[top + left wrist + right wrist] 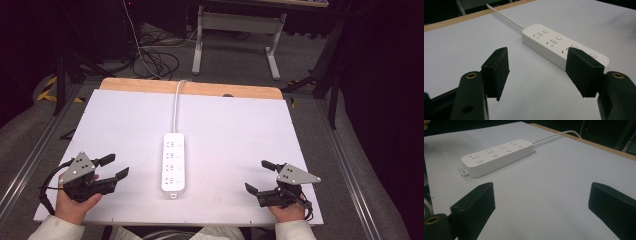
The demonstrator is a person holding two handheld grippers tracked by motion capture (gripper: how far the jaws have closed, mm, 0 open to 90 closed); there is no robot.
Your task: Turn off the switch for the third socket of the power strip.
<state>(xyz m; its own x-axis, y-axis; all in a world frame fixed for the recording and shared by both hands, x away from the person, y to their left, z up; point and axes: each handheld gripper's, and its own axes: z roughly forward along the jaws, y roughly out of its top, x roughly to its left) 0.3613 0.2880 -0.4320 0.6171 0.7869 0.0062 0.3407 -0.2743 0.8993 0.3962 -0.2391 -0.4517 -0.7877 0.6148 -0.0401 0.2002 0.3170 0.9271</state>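
At the left of the white rectangular table top [125,130], the left gripper [116,167], black with a grey three-cornered plate on top, is held in the person's left hand [75,202] near the front edge. Its jaws stand wide apart with nothing between them, pointing toward the middle of the table. In the left gripper view, the board's bare surface lies between the jaws.

In the middle lies the long white plastic power strip [173,162] with four sockets, flat on the board, its white cable [176,107] running to the far wooden edge [200,89].

At the right, the right gripper [260,176], of the same make, rests by the front edge, its jaws likewise spread and empty, well apart from the strip.
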